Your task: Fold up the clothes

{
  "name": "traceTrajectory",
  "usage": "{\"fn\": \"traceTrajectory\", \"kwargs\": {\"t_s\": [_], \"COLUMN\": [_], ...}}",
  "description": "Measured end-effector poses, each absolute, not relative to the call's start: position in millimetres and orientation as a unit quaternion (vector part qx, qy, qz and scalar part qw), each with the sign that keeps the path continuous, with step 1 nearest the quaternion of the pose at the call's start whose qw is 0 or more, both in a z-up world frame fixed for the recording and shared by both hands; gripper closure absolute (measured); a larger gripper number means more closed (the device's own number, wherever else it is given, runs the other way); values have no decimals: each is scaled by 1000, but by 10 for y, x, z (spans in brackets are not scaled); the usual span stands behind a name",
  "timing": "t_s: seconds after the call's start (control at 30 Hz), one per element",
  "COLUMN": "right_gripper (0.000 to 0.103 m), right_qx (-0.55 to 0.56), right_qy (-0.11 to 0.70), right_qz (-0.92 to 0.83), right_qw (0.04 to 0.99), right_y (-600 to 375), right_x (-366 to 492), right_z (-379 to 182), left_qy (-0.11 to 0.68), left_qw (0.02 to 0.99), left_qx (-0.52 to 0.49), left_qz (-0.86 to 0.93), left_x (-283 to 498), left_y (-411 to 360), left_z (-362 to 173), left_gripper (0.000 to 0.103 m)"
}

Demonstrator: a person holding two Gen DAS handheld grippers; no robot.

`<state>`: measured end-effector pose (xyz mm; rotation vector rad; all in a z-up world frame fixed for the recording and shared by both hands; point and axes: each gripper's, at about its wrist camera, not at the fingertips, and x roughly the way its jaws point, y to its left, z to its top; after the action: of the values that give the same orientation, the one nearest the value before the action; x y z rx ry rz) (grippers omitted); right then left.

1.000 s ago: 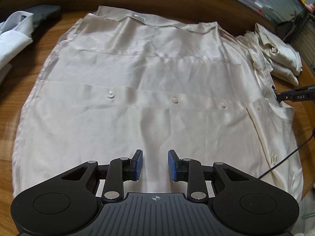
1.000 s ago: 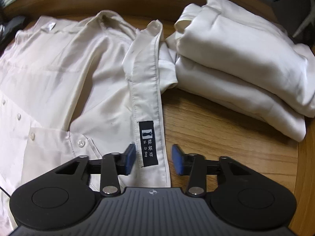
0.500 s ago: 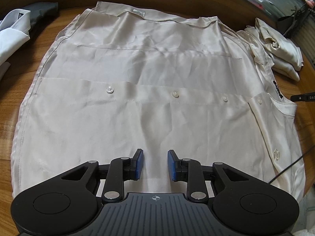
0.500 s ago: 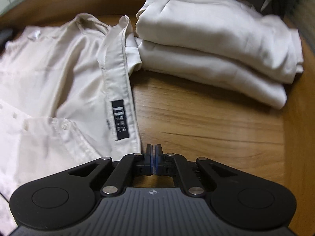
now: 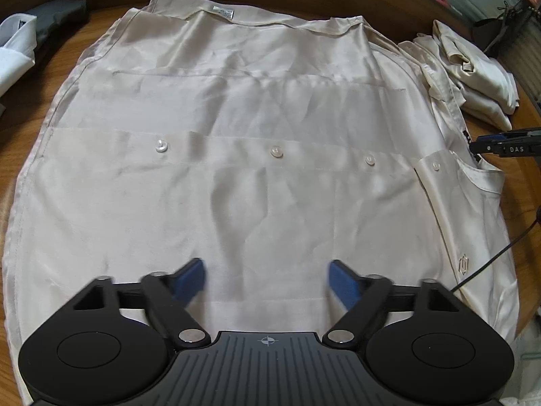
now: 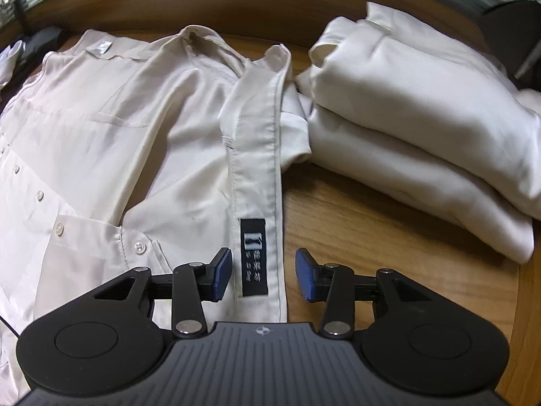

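A cream button-up shirt [image 5: 236, 135] lies spread flat on the wooden table [image 6: 372, 237], its row of buttons running left to right. My left gripper [image 5: 267, 274] hovers over the shirt's near edge. Its jaws are opening wide, with only flat cloth below them and nothing pinched. In the right wrist view the shirt's collar band [image 6: 257, 155] with its black label [image 6: 254, 257] runs between the blue pads of my right gripper [image 6: 263, 264]. Those jaws are opening too, and the pads stand clear of the band. The right gripper's fingers [image 5: 487, 145] show by the collar in the left view.
A stack of folded cream clothes [image 6: 422, 118] sits right of the collar, also seen at the far right as folded clothes [image 5: 473, 77]. A white garment [image 5: 17, 50] and a dark one [image 5: 57, 13] lie at the far left. A black cable [image 5: 490, 260] crosses the shirt's right edge.
The left jaws have spread from a narrow gap to wide open. The right jaws were shut half a second ago, beside the collar; now they stand open astride the label again.
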<state>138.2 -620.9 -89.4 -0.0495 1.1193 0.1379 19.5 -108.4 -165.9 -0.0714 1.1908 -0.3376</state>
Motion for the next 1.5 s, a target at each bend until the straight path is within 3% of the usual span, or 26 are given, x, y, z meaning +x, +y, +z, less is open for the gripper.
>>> {"fn": "traceTrajectory", "kwargs": {"t_s": [0.17,0.2,0.23,0.33,0.87,1.03,1.2,1.33,1.5], "right_gripper": [61,67,80,97,97,80,76,73,72], "right_qx": [-34,-39,-40,-41,-99,-100,-37,-58,-17], "right_qy": [532,529,528,529,571,543,521,514,541], "right_qz": [83,85,87,84,-47,-61,-28,-28,19], "right_qw": [842,843,844,843,814,832,853,855,841], "right_y": [-6157,-6133,-6113,-6072,-6491,-6457,-6413,-6253,-6167], "right_x": [1450,1452,1450,1430,1054,941,754,644,604], "right_z": [-945,-947,-944,-934,-883,-769,-575,-567,-708], "left_qy": [552,551,551,551,553,552,550,549,548], "left_qw": [818,818,818,818,818,819,821,821,821], "left_qx": [-16,-9,-2,15,28,23,23,23,31], "left_qz": [-162,-163,-163,-162,-157,-155,-154,-154,-157], "left_x": [109,94,79,45,35,21,-7,-17,-24], "left_y": [-1094,-1100,-1106,-1109,-1137,-1135,-1140,-1133,-1130], "left_z": [-1676,-1679,-1681,-1688,-1727,-1734,-1731,-1731,-1736], "left_gripper": [11,11,11,11,7,6,6,6,6]}}
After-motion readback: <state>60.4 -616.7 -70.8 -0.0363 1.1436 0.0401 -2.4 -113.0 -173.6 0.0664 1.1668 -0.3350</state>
